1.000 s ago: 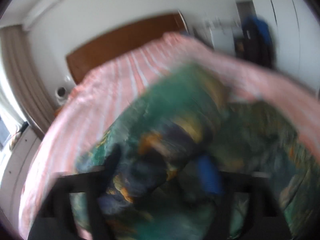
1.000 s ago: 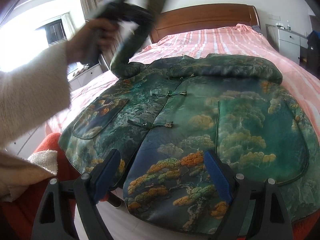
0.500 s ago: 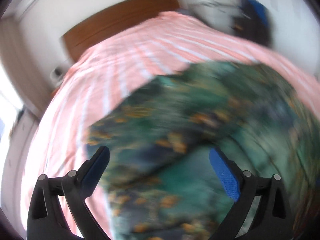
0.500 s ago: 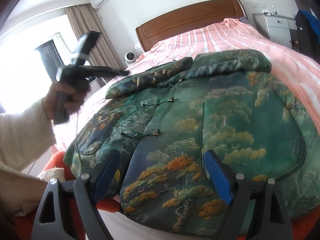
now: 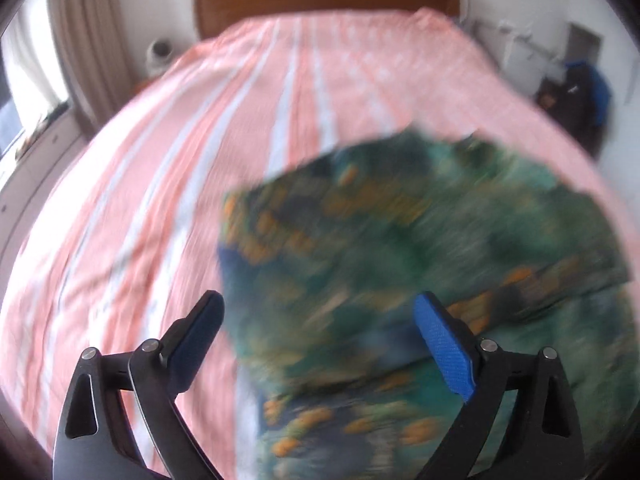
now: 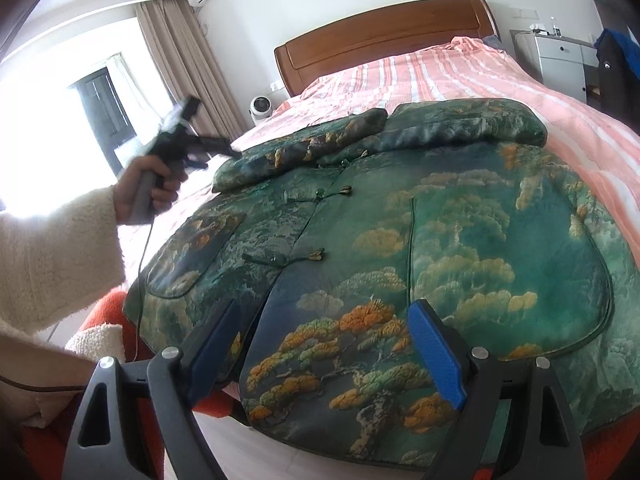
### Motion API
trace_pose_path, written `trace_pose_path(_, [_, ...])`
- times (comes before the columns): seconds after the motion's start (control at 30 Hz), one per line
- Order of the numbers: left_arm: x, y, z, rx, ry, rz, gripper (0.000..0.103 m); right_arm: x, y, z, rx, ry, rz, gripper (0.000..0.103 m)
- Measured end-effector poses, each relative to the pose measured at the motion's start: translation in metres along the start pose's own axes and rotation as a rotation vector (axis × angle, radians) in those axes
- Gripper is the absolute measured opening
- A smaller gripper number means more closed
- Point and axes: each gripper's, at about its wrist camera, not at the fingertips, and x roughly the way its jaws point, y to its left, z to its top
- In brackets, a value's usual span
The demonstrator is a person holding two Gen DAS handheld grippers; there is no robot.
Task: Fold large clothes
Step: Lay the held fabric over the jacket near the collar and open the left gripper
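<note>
The right hand-held gripper (image 6: 324,344), black-framed with blue pads, hung with its jaws well apart and nothing between the pads, just above the near hem of the large green padded jacket (image 6: 400,248), a brocade-like garment woven with orange and gold pine trees and clouds. That jacket lay front-up across the foot of the bed with the pink-and-white striped cover (image 6: 460,68), buttoned down the middle with knotted frog fastenings, its collar toward 12 o'clock and its hem toward 6 o'clock, draping slightly over the bed's edge. Both sleeves appeared folded across the chest near the collar. At 9 o'clock the left hand-held gripper (image 5: 316,344) was held off the cloth by a hand in a cream fleece sleeve (image 6: 56,256); its jaws also stood apart and empty, with the jacket's left edge blurred beneath them. The garment looked thick, quilted and fairly heavy, soft but with some body, so it would probably bend in a rounded roll, not a sharp crease, and its satin-like face might slide on itself. The two hem corners, at about 7 and 5 o'clock, seemed the best places to pinch, taking all the layers at once.
</note>
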Motion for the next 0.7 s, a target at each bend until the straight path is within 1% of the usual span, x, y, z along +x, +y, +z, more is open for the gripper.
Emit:
trace_pose_path(0.1, [-0.018, -0.036, 0.030, 0.043, -0.060, -0.090, 0.101, 0.004, -0.005, 0.001, 0.026, 0.008, 0.008, 0.085])
trace_pose_path(0.2, [-0.008, -0.074, 0.044, 0.102, -0.058, -0.120, 0.101, 0.007, -0.007, 0.000, 0.037, 0.017, 0.012, 0.085])
trace_pose_path(0.23, [0.007, -0.088, 0.045, 0.122, -0.038, -0.120, 0.101, 0.006, -0.006, 0.000, 0.035, 0.016, 0.012, 0.085])
trace_pose_path(0.3, [0.040, -0.115, 0.038, 0.146, 0.043, -0.118, 0.101, 0.005, -0.006, -0.001, 0.031, 0.015, 0.011, 0.085])
trace_pose_path(0.33, [0.058, -0.122, 0.032, 0.159, 0.094, -0.109, 0.101, 0.005, -0.006, -0.001, 0.031, 0.015, 0.011, 0.085])
trace_pose_path(0.4, [0.100, -0.134, 0.014, 0.185, 0.222, -0.071, 0.101, 0.004, -0.006, -0.001, 0.034, 0.014, 0.013, 0.085])
trace_pose_path(0.43, [0.106, -0.136, 0.008, 0.188, 0.227, -0.064, 0.102, 0.004, -0.007, -0.002, 0.038, 0.014, 0.016, 0.085])
trace_pose_path(0.47, [0.103, -0.136, 0.006, 0.183, 0.203, -0.065, 0.101, 0.003, -0.009, -0.002, 0.044, 0.015, 0.019, 0.085])
trace_pose_path(0.53, [0.091, -0.135, 0.012, 0.161, 0.195, -0.104, 0.100, 0.000, -0.012, -0.002, 0.056, 0.010, 0.025, 0.085])
trace_pose_path(0.6, [0.073, -0.132, 0.026, 0.131, 0.172, -0.169, 0.100, -0.002, -0.015, -0.002, 0.069, 0.002, 0.032, 0.085])
trace_pose_path(0.7, [0.051, -0.133, 0.054, 0.097, 0.108, -0.212, 0.101, -0.001, -0.022, 0.001, 0.091, -0.008, 0.035, 0.085])
